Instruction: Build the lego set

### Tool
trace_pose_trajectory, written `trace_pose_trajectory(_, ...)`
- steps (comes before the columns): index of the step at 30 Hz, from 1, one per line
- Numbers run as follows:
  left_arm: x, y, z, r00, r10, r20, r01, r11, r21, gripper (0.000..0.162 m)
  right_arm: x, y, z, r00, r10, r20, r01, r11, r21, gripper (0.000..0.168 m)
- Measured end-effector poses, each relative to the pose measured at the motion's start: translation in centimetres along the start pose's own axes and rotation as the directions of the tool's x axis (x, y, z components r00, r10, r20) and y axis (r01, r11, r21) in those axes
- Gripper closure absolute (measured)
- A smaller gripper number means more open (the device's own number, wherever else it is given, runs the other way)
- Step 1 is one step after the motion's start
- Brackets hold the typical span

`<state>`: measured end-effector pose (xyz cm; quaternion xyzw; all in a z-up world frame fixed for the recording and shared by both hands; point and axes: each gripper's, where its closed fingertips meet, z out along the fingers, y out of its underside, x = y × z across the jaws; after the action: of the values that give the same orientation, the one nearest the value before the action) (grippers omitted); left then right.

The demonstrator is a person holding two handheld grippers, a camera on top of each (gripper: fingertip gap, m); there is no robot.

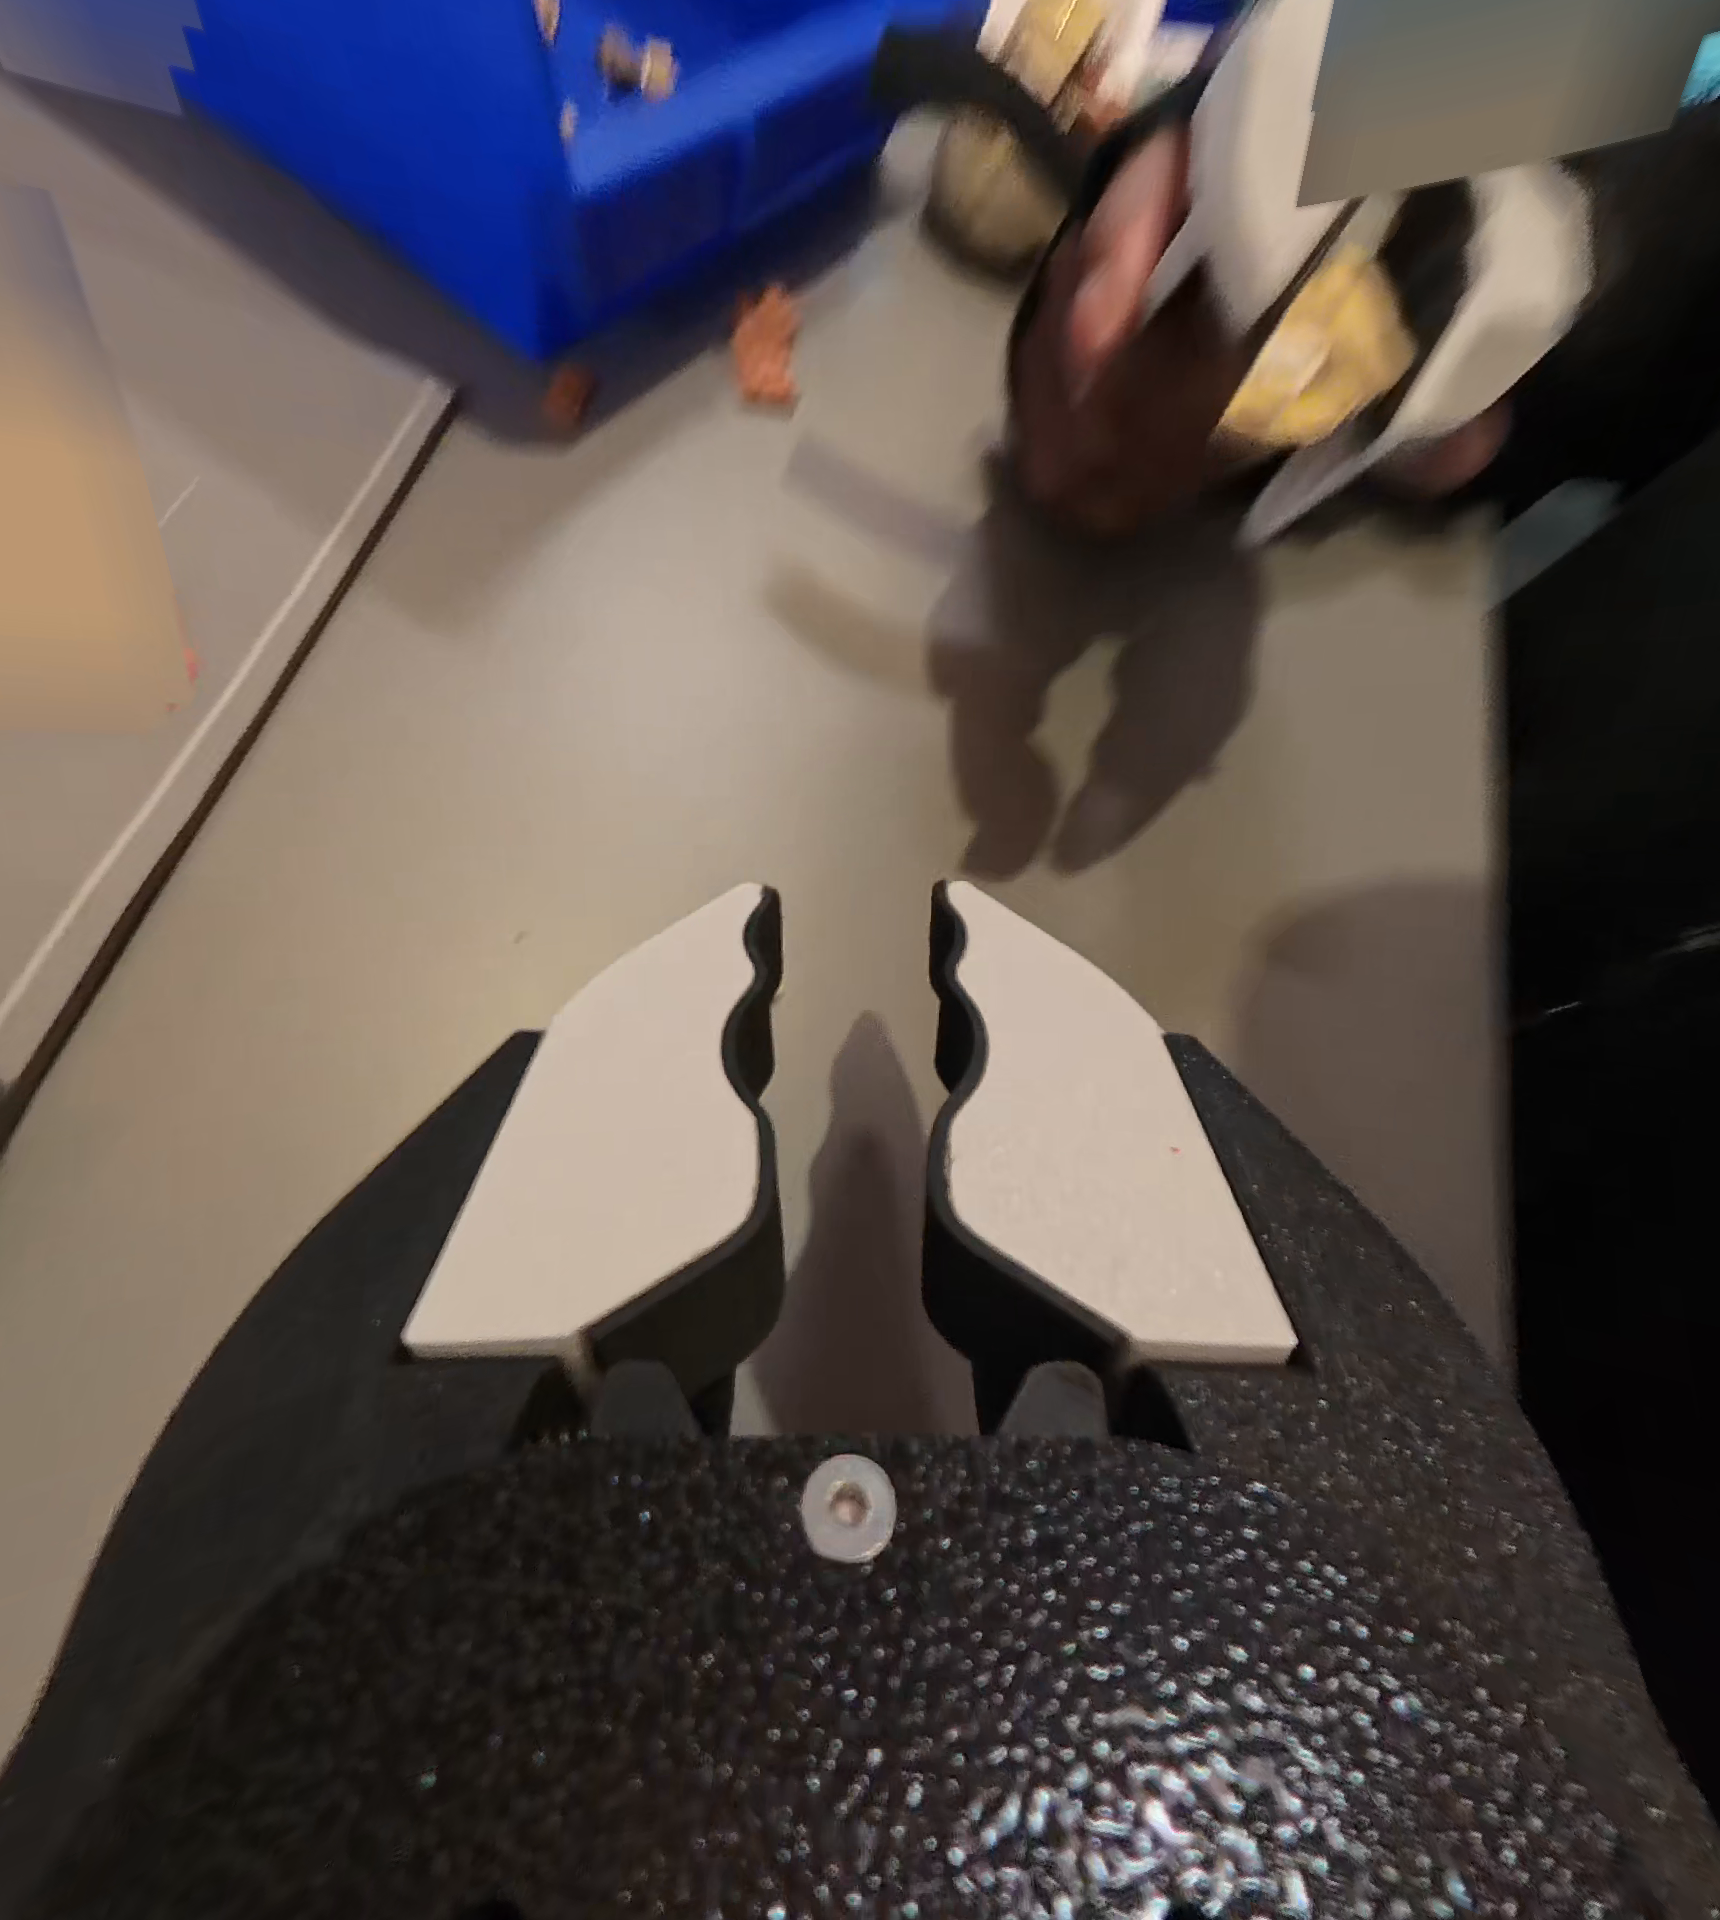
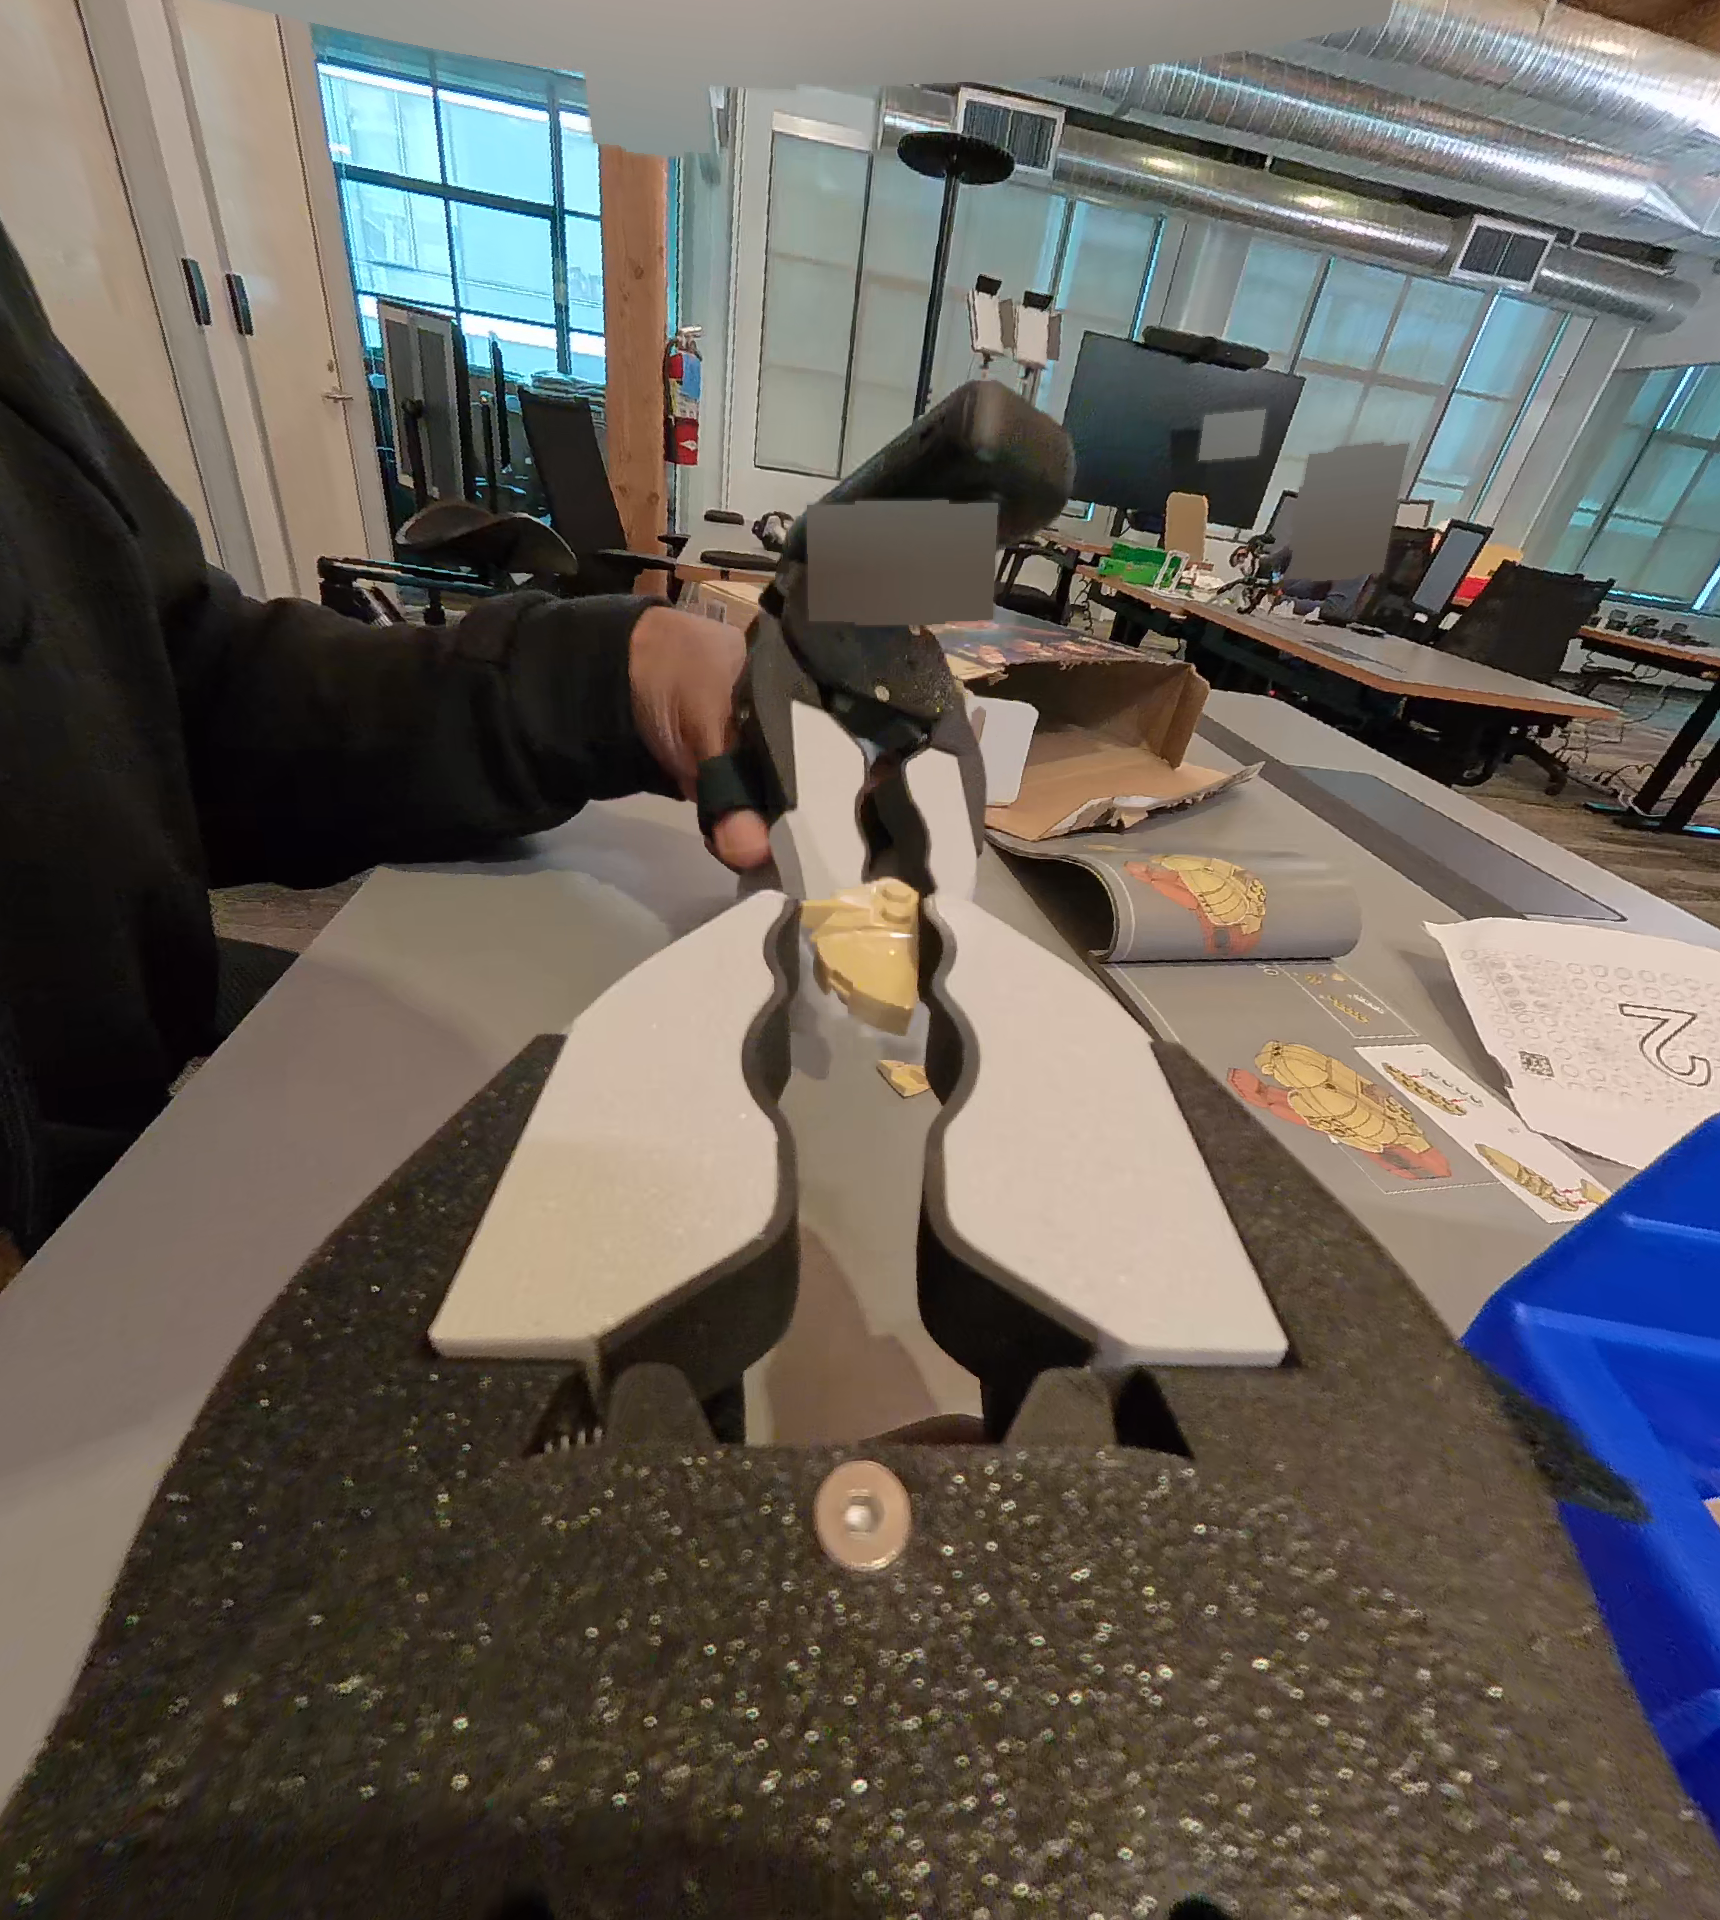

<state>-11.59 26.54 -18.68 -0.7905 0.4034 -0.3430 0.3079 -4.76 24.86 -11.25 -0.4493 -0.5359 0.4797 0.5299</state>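
The left tool (image 1: 856,914) fills the lower middle of the left wrist view, its white fingers (image 1: 627,1132) parted with nothing between them. In the right wrist view the right tool (image 2: 856,914) sits low centre, tips narrowly apart; above it, at frame centre, a hand (image 2: 684,696) in a black sleeve (image 2: 368,717) holds the left tool pointing downward.
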Motion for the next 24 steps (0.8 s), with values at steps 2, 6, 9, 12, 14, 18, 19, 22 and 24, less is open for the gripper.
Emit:
trace_pose_trajectory(2,-1.0,1.1,0.3,0.998,0.023,0.058,-0.019,0.998,-0.060,0.135,-0.1,0.0,0.0,1.000,-0.004,0.003,0.004,1.000,-0.003,0.147)
trace_pose_trajectory(6,-2.3,1.8,0.8,0.992,0.029,0.122,-0.014,0.993,-0.116,0.139,-0.2,0.1,0.1,1.000,-0.014,0.006,0.014,1.000,-0.007,0.147)
trace_pose_trajectory(9,-2.7,2.0,1.1,0.990,0.032,0.134,-0.013,0.990,-0.141,0.139,-0.3,0.1,0.1,1.000,-0.012,0.008,0.012,1.000,-0.009,0.147)
trace_pose_trajectory(12,-2.9,2.3,1.5,0.992,0.030,0.121,-0.010,0.986,-0.166,0.140,-0.3,0.2,0.1,1.000,-0.013,0.011,0.013,1.000,-0.012,0.147)
trace_pose_trajectory(14,-2.8,2.2,1.6,0.993,0.033,0.111,-0.014,0.986,-0.168,0.142,-0.4,0.2,0.1,1.000,-0.015,0.013,0.015,1.000,-0.013,0.147)
trace_pose_trajectory(18,-2.3,2.2,2.0,0.993,0.076,0.090,-0.058,0.980,-0.191,0.148,-0.4,0.2,0.1,1.000,-0.015,0.013,0.015,1.000,-0.013,0.147)
trace_pose_trajectory(19,-2.3,2.1,2.1,0.991,0.099,0.093,-0.080,0.978,-0.192,0.149,-0.4,0.2,0.1,1.000,-0.015,0.012,0.015,1.000,-0.012,0.147)
trace_pose_trajectory(22,-2.0,1.5,2.1,0.971,0.208,0.119,-0.183,0.964,-0.194,0.158,-0.4,0.1,0.1,1.000,-0.016,0.010,0.016,1.000,-0.010,0.147)
trace_pose_trajectory(24,-2.2,0.9,2.0,0.930,0.322,0.175,-0.284,0.936,-0.209,0.159,-0.3,0.1,0.1,1.000,-0.019,0.004,0.019,1.000,-0.010,0.147)
